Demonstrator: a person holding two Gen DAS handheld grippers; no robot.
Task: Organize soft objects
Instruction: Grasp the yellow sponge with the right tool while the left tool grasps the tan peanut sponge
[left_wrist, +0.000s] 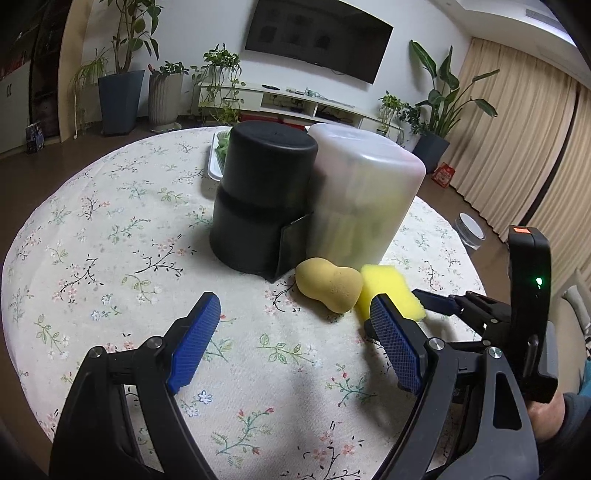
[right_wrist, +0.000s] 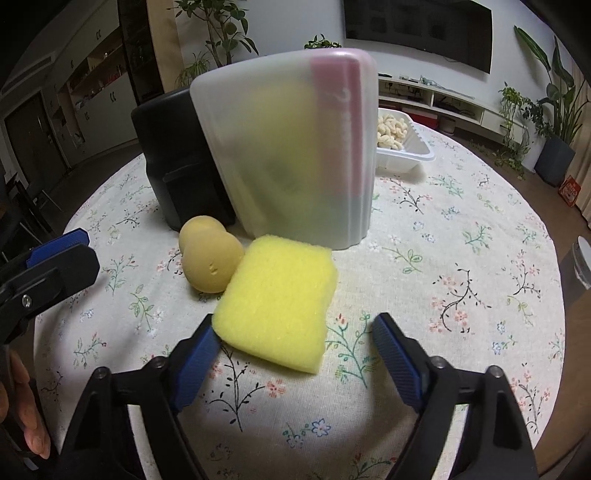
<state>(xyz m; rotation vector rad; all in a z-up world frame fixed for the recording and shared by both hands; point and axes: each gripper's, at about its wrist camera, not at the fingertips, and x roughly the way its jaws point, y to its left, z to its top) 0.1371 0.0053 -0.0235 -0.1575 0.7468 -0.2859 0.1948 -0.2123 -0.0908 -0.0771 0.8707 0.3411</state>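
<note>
Hovering over the near edge of the table (left_wrist: 110, 229), the left gripper (left_wrist: 295, 321) has its jaws spread wide and empty; a tan sponge (left_wrist: 328, 284) lies ahead, touching a yellow sponge (left_wrist: 388, 291), both in front of a black bin (left_wrist: 258, 199) and a frosted bin (left_wrist: 365, 195) mid-table. From the right wrist, the right gripper (right_wrist: 293, 339) gapes apart, its left pad touching the yellow sponge's (right_wrist: 277, 299) near corner; a white tray (right_wrist: 402, 155) sits toward the far edge.

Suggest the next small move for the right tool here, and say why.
Probably ease the right tool forward and close on the yellow sponge. It is open, the sponge's near edge already lies between its fingers, flat on the tablecloth, touching the tan gourd-shaped sponge but otherwise free.
</note>
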